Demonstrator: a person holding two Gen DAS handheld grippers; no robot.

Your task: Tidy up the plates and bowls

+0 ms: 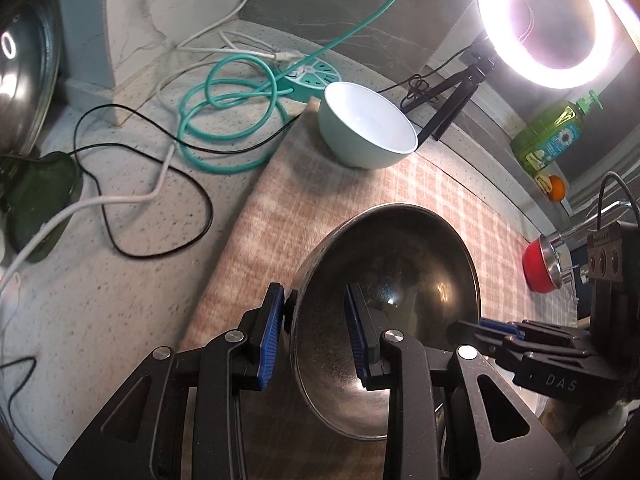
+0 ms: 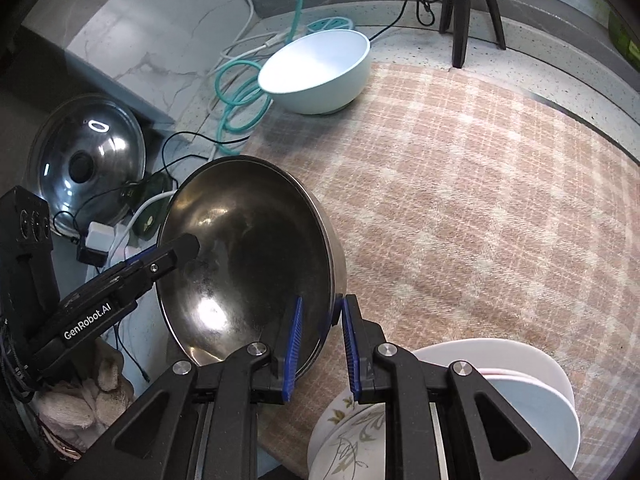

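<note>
Clearly tilted, the steel bowl (image 1: 396,280) faces the mint bowl (image 1: 366,126).

pale mint bowl (image 1: 366,126), pink plaid cloth (image 2: 480,200), dark steel bowl (image 2: 244,256).

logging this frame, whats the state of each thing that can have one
steel bowl: tilted, off the cloth, rim gripped on both sides
left tongs: shut on steel bowl
right tongs: shut on steel bowl
mint bowl: upright, empty, on cloth
ring light: on
plates: stacked
pot lid: leaning
</note>
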